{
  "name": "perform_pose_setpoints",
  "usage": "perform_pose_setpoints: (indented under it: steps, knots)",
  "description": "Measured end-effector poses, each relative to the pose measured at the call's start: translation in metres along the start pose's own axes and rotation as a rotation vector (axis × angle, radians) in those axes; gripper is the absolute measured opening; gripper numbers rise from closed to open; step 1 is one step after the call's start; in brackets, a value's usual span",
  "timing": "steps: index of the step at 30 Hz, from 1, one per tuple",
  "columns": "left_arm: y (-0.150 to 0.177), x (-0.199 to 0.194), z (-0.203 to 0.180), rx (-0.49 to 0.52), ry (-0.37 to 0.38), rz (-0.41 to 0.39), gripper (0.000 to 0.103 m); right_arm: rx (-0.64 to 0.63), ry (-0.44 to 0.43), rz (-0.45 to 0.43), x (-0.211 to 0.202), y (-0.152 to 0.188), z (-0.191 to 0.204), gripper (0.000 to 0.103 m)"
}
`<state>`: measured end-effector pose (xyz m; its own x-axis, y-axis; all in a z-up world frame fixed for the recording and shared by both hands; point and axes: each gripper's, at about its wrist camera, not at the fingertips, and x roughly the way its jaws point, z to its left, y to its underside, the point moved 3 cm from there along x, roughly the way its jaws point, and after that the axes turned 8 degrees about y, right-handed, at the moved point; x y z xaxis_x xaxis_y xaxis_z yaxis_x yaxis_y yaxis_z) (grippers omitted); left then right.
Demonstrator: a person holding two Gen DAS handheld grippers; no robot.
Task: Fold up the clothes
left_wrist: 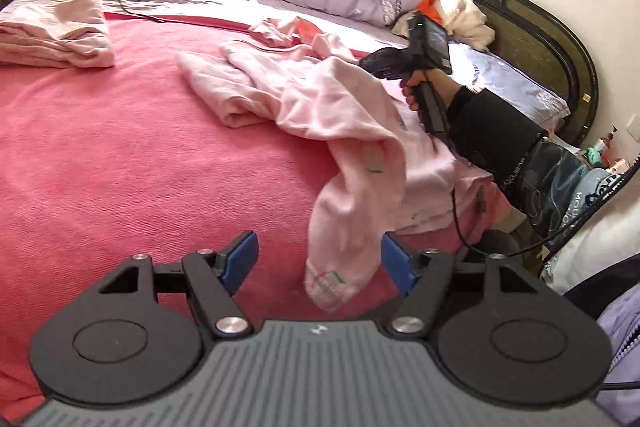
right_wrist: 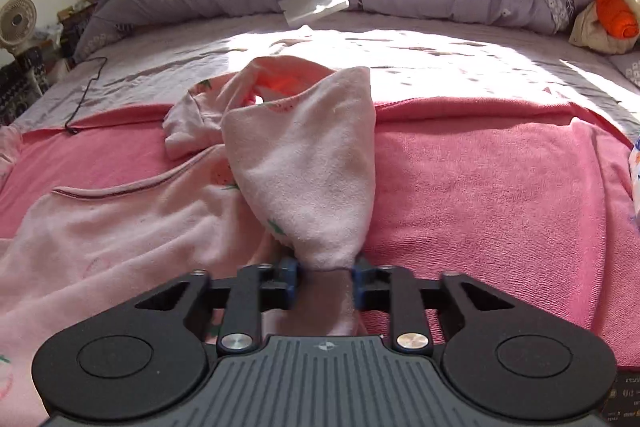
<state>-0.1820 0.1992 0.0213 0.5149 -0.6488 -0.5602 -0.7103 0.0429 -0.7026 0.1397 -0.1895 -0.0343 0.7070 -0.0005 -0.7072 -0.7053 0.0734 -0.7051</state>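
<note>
On the pink blanket (left_wrist: 120, 155), a pale pink garment (left_wrist: 320, 99) lies crumpled.

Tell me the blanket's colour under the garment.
Pink blanket; the right wrist view shows it best under the pale pink garment.

Pale pink fleece garment (left_wrist: 320, 99) with small strawberry print, crumpled and partly spread on the pink blanket (left_wrist: 120, 155), one cuffed end hanging down, another bunched upward, second pink garment (left_wrist: 56, 31) folded apart

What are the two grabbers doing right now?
Left gripper: open, holding nothing; a pink sleeve cuff hangs between its fingers.
Right gripper: shut on a fold of the pink garment.
</note>
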Motion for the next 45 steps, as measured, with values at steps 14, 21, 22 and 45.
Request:
perform_pose_setpoints:
  steps: [14, 21, 22, 45]
  knots:
    - [0.022, -0.096, 0.093, -0.329, -0.312, -0.374, 0.069, -0.523, -0.866, -0.087, -0.203, 0.009, 0.367, 0.036]
    - [0.021, -0.088, 0.090, -0.284, -0.353, -0.358, 0.069, -0.401, -0.794, -0.163, -0.228, 0.024, 0.247, 0.075]
    - [0.016, -0.082, 0.085, -0.257, -0.333, -0.355, 0.069, -0.374, -0.739, -0.184, -0.227, 0.026, 0.219, 0.076]
    - [-0.135, 0.132, 0.005, 0.043, -0.225, -0.128, 0.021, -0.159, -0.594, -0.100, -0.192, 0.178, 0.053, 0.080]
